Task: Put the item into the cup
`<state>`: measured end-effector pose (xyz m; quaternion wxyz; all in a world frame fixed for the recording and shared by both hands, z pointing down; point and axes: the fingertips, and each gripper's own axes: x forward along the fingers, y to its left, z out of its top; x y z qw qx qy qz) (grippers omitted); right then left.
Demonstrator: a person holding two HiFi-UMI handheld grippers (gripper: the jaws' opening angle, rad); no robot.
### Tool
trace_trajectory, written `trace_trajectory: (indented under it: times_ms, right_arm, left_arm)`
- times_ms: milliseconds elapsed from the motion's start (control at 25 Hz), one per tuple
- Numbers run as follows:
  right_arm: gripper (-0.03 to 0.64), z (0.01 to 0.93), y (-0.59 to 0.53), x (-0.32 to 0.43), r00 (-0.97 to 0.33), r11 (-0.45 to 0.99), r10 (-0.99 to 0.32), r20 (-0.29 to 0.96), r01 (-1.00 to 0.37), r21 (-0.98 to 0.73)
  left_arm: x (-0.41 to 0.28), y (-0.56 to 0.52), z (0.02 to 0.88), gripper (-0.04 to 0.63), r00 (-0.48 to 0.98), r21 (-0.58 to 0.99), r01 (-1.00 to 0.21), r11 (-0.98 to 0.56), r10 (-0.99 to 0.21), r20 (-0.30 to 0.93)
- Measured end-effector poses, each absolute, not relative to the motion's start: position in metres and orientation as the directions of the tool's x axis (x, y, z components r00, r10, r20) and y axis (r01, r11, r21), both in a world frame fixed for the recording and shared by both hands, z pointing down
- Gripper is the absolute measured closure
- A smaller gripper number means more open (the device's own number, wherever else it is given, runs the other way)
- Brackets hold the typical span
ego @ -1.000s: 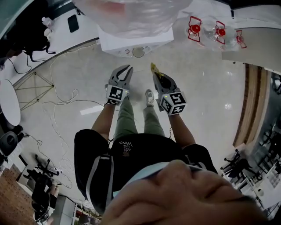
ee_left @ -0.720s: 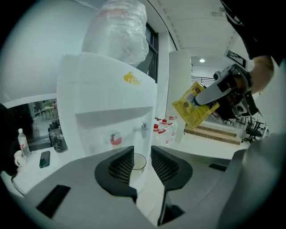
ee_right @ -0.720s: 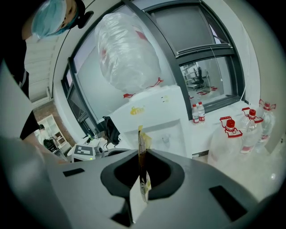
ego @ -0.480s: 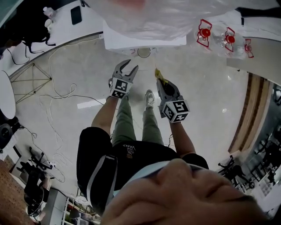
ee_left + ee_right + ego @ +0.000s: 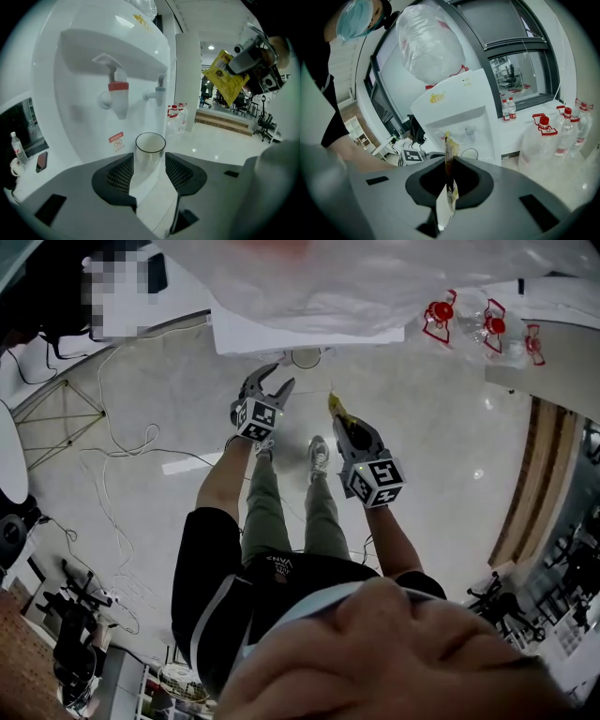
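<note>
A clear cup [image 5: 150,146] with a dark rim stands on the white water dispenser's [image 5: 84,61] tray, under its taps; in the head view the cup [image 5: 305,356] sits at the dispenser's foot. My left gripper [image 5: 149,163] [image 5: 277,379] is open; its jaws have just been opening and nothing is pressed between them. The cup shows in the gap, just beyond the tips. My right gripper [image 5: 449,166] [image 5: 343,424] is shut on a thin yellow packet [image 5: 449,185] [image 5: 225,77] that sticks up edge-on from the jaws, to the right of the cup.
Red tap [image 5: 118,87] and blue tap [image 5: 160,90] hang above the cup. A big water bottle [image 5: 426,42] tops the dispenser. Red-capped jugs [image 5: 441,311] [image 5: 541,136] stand to the right. Cables [image 5: 122,427] trail on the floor at left.
The left gripper's jaws have spread apart and it has moved toward the dispenser and the cup. The right gripper with the packet has shifted only slightly.
</note>
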<state>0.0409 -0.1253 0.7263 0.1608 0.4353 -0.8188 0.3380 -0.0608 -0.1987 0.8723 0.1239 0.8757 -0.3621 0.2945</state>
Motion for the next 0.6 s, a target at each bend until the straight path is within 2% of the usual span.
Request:
trace_trajectory:
  times_ms: [600]
  right_arm:
    - [0.568,0.749,-0.136,0.040,-0.611,0.449,-0.556,0.563,-0.791,-0.415]
  left_arm:
    - [-0.041,-0.224,0.929,0.388,0.537,-0.056,-0.651,-0.757,-0.512,0.670]
